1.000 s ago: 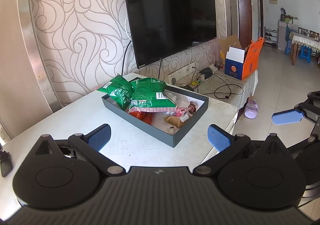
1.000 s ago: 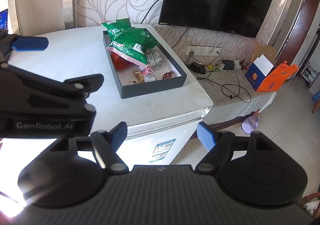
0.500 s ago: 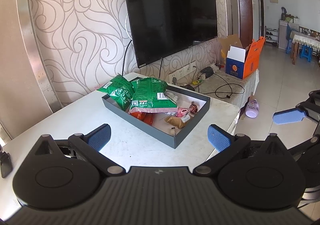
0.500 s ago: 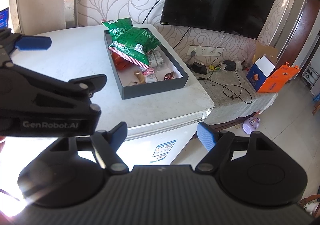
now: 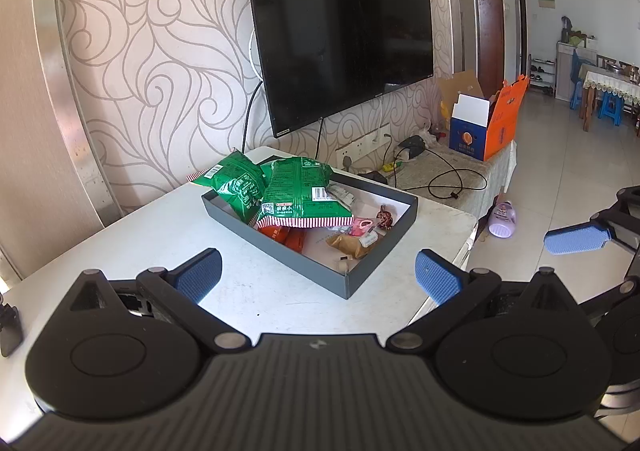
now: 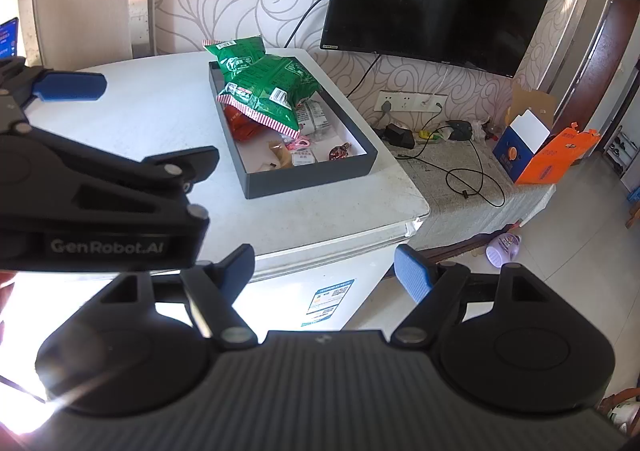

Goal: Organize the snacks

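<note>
On the white desk [image 5: 132, 235] sits a dark grey tray [image 5: 372, 263] with low walls, holding the snacks. Two green snack bags lie at its far end: the larger green bag [image 5: 300, 193] rests on top of the heap, and the smaller green bag [image 5: 236, 183] leans over the far-left rim. Under them shows an orange packet [image 5: 286, 237], and toward the near-right lie small wrapped sweets [image 5: 362, 229] on the tray's pale floor.

Both grippers hang short of the tray, near the desk's front edge. The left gripper [image 5: 318, 277] stands wide open with nothing between its blue pads; the right gripper [image 6: 324, 269] is likewise spread and empty, out past the desk's near corner.

The green bags look light, puffed and crinkly — likely slippery film that yields under pressure. A pinch on the striped sealed seam would probably hold better than squeezing the air-filled belly. The little sweets are small and loose — fiddly to pick cleanly.
</note>
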